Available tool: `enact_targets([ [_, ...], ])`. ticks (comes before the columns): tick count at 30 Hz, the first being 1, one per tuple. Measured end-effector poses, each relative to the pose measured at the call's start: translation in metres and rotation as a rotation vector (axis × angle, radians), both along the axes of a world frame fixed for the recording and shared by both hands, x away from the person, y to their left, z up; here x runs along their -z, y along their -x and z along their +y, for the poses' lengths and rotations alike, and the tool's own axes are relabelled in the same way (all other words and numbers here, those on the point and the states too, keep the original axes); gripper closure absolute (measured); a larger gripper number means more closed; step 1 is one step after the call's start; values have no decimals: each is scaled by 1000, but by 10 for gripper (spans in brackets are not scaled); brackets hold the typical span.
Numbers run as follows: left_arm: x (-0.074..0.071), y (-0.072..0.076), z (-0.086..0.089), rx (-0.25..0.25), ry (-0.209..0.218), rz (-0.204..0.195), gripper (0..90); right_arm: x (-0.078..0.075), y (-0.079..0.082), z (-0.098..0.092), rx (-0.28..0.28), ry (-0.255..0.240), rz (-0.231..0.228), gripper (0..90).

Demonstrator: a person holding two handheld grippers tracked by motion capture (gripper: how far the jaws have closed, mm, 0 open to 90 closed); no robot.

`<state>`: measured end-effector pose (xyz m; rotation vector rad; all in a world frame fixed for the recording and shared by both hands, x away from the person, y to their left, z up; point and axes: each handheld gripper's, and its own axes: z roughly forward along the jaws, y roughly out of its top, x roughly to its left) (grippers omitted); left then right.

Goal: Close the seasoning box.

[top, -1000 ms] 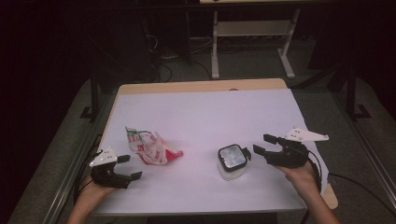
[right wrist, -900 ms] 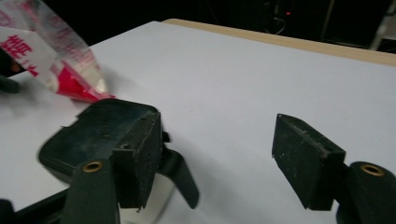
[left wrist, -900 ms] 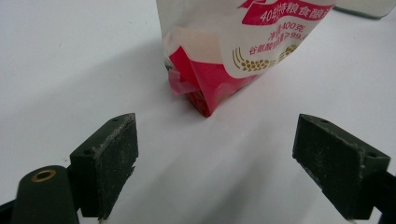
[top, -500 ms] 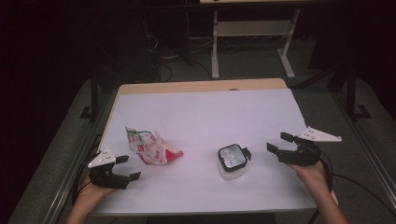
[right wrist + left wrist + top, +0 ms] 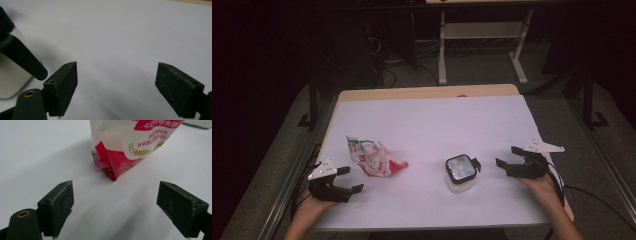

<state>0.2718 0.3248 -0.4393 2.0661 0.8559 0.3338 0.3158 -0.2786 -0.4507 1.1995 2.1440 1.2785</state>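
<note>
A crumpled white and red food bag (image 5: 372,157) lies on the left of the white table (image 5: 432,117). A small clear container with a dark lid and side clip (image 5: 460,173) stands right of the middle. My left gripper (image 5: 353,179) rests open near the front left edge, just short of the bag (image 5: 130,147), with nothing between its jaws (image 5: 116,205). My right gripper (image 5: 506,155) hovers open a little right of the container, apart from it. Its jaws have just been opening and hold nothing (image 5: 116,85). The container (image 5: 11,77) sits at the left of the right gripper view.
The table's wooden far edge (image 5: 427,92) borders dark floor with cables and a white frame's legs (image 5: 482,35). A metal rail (image 5: 297,175) runs along the table's left side. Bare white tabletop lies beyond both objects.
My right gripper has drawn back to the right, away from the container, and sunk a little, with its jaws wider apart. The left gripper, bag and container have stayed put.
</note>
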Motion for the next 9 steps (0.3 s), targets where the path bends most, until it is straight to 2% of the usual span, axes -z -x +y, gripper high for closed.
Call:
enact_targets([
  [9, 1, -2, -2, 6, -2, -1, 138, 3, 0, 2, -14, 10, 7, 173],
])
